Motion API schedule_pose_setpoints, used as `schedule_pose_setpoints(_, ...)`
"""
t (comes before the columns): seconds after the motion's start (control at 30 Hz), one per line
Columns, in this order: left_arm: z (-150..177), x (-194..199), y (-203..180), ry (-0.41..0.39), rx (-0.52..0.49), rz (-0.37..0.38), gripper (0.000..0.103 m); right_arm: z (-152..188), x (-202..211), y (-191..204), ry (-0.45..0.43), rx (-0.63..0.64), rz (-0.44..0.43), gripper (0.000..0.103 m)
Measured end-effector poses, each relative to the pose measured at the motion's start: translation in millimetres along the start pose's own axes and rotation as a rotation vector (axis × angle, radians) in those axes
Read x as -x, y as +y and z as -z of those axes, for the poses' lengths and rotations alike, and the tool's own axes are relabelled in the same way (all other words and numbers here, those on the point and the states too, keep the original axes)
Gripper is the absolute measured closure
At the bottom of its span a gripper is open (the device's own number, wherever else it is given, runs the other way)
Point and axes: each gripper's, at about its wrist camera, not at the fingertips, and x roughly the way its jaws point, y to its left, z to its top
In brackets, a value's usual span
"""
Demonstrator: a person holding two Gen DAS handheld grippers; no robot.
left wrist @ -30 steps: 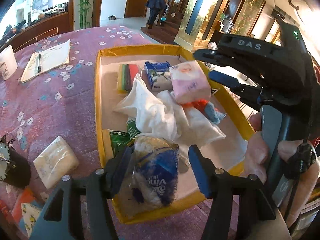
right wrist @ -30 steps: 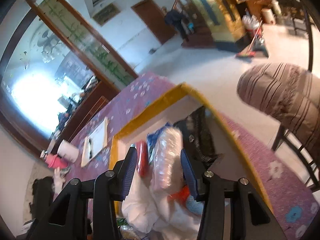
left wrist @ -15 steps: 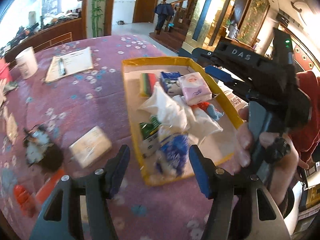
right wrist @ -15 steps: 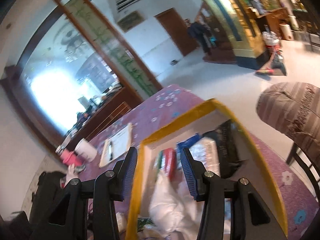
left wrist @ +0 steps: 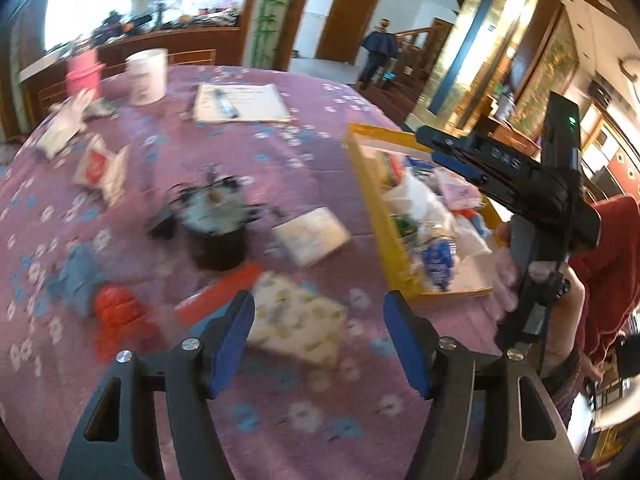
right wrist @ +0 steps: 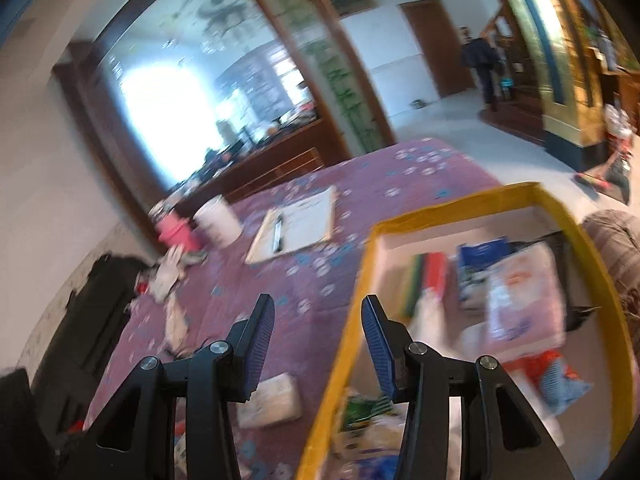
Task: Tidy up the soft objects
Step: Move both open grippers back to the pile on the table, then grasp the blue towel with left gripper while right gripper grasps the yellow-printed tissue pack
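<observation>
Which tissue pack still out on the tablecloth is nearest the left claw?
The floral-print tissue pack, lying right in front of the open left claw. The plain cream tissue pack lies farther off, beside the yellow tray.

yellow-rimmed tray (left wrist: pixel 362 168) heaped with soft packets (left wrist: pixel 438 262); floral pack (left wrist: pixel 298 322) outside

"DAS" on right gripper (left wrist: pixel 460 158)

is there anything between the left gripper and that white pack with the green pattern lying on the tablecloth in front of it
Nothing visible. The left gripper is open and empty, and the patterned pack lies on the purple tablecloth just ahead of its fingers. An orange item lies against the pack's far left side, not in the path.
</observation>
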Motion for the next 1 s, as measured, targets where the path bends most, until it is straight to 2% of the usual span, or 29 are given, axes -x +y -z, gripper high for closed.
schedule_pose_setpoints(0.13, 6, 8, 34, -0.008, 0.061, -0.044, 0.037, 12, -14, 27, 0.073, 0.094, -0.075, 0.052)
schedule_pose_setpoints(0.2, 11, 13, 51, -0.011, 0.087, -0.066, 0.037, 21, -23, 41, 0.146, 0.148, -0.157, 0.046)
schedule_pose_setpoints(0.27, 14, 19, 69, -0.014, 0.114, -0.099, 0.037, 33, -34, 57, 0.244, 0.205, -0.255, 0.033)
schedule_pose_setpoints(0.3, 16, 22, 81, -0.016, 0.136, -0.121, 0.037, 42, -39, 69, 0.298, 0.254, -0.297, 0.032)
schedule_pose_setpoints(0.4, 17, 28, 112, -0.012, 0.203, -0.145, 0.035, 60, -43, 94, 0.361, 0.381, -0.333, 0.028)
schedule_pose_setpoints(0.43, 16, 29, 125, -0.007, 0.232, -0.152, 0.032, 68, -43, 102, 0.381, 0.434, -0.338, 0.024)
schedule_pose_setpoints(0.53, 11, 26, 154, 0.013, 0.295, -0.187, 0.026, 89, -44, 116, 0.418, 0.556, -0.329, 0.023)
schedule_pose_setpoints(0.6, 5, 20, 169, 0.033, 0.336, -0.188, 0.026, 100, -44, 123, 0.429, 0.615, -0.316, 0.023)
schedule_pose_setpoints(0.67, 1, 11, 177, 0.05, 0.355, -0.196, 0.026, 103, -46, 124, 0.436, 0.635, -0.302, 0.023)
schedule_pose_setpoints(0.73, -4, -1, 182, 0.063, 0.363, -0.249, 0.026, 103, -46, 122, 0.434, 0.637, -0.292, 0.023)
schedule_pose_setpoints(0.8, -8, -13, 186, 0.069, 0.365, -0.253, 0.026, 102, -45, 119, 0.433, 0.637, -0.286, 0.023)
schedule_pose_setpoints(0.83, -9, -17, 188, 0.077, 0.368, -0.261, 0.031, 101, -45, 118, 0.437, 0.638, -0.286, 0.023)
schedule_pose_setpoints(0.87, -9, -23, 190, 0.093, 0.371, -0.263, 0.049, 101, -47, 118, 0.443, 0.64, -0.285, 0.023)
schedule_pose_setpoints(0.9, -9, -28, 191, 0.109, 0.373, -0.251, 0.056, 102, -48, 119, 0.452, 0.648, -0.28, 0.023)
schedule_pose_setpoints(1.0, -9, -31, 188, 0.096, 0.354, -0.247, 0.063, 111, -55, 122, 0.479, 0.684, -0.25, 0.023)
